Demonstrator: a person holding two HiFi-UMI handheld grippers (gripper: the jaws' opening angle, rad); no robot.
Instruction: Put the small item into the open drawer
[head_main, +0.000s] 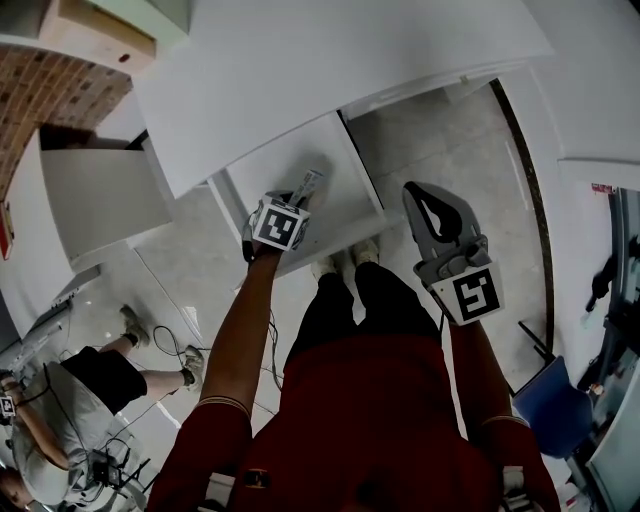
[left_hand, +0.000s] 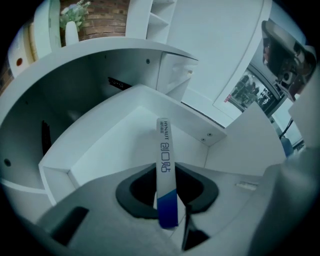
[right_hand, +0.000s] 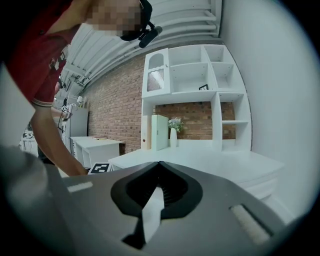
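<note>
A thin white box with a blue end (left_hand: 164, 155) is pinched in my left gripper (left_hand: 167, 200) and sticks out past the jaws. It hangs over the open white drawer (left_hand: 100, 150), its far end pointing down into the drawer's back corner. From the head view, the left gripper (head_main: 305, 195) and the box (head_main: 312, 183) sit over the drawer (head_main: 290, 150), which is pulled out from under the white desk top (head_main: 330, 60). My right gripper (head_main: 415, 190) is held up to the right of the drawer. Its jaws meet at the tips (right_hand: 160, 165) with nothing between them.
The person's feet (head_main: 345, 258) stand just in front of the drawer. Another open white compartment (head_main: 100, 195) lies to the left. A second person (head_main: 70, 400) crouches at lower left among floor cables. A blue chair (head_main: 550, 410) stands at the right, and a white shelf unit (right_hand: 195, 95) against a brick wall.
</note>
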